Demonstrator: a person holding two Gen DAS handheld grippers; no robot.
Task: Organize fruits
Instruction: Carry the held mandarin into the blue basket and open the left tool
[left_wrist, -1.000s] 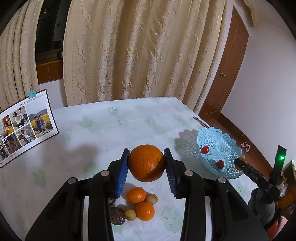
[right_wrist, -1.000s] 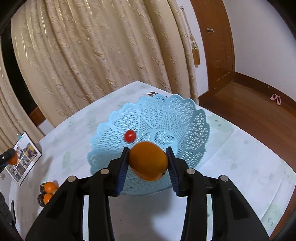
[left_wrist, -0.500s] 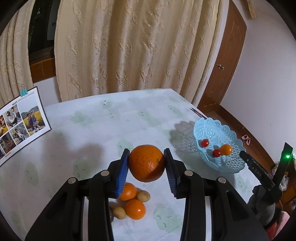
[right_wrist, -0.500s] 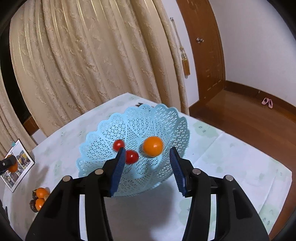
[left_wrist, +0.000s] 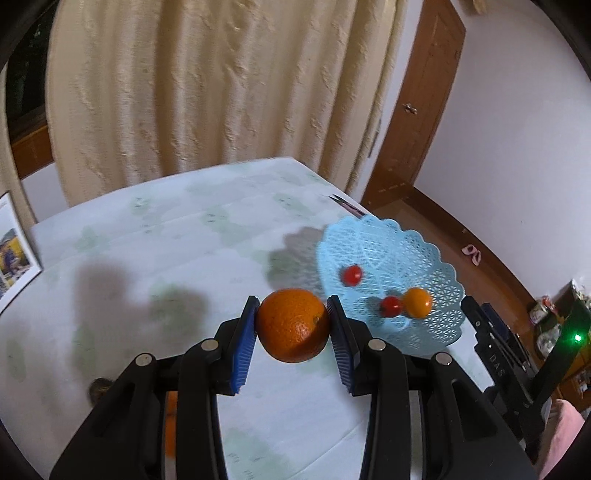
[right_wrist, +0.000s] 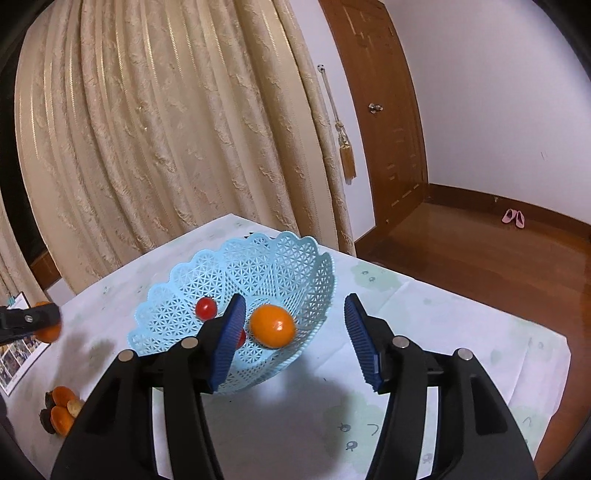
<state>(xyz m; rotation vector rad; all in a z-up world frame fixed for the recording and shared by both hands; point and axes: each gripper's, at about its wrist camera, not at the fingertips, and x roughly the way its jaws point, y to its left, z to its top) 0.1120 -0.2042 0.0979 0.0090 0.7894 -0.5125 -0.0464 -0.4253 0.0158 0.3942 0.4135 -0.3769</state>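
My left gripper (left_wrist: 292, 325) is shut on a large orange (left_wrist: 293, 324) and holds it above the table, just left of the light blue lattice basket (left_wrist: 424, 254). The basket holds a small orange fruit (left_wrist: 417, 302) and two red cherry tomatoes (left_wrist: 351, 275). My right gripper (right_wrist: 293, 334) is open and empty, raised in front of the basket (right_wrist: 184, 288), where the small orange fruit (right_wrist: 272, 325) and a tomato (right_wrist: 205, 308) show. The left gripper with its orange (right_wrist: 47, 334) shows at the left edge.
A pile of small oranges and brown fruits (right_wrist: 61, 408) lies on the white patterned tablecloth (left_wrist: 166, 236) at the left. A photo calendar (left_wrist: 11, 247) stands at the far left. Curtains hang behind the table; the table edge and wooden floor are to the right.
My right gripper opened, dropped the small orange fruit into the basket and drew back. My left gripper carried the large orange up from the fruit pile and right toward the basket.
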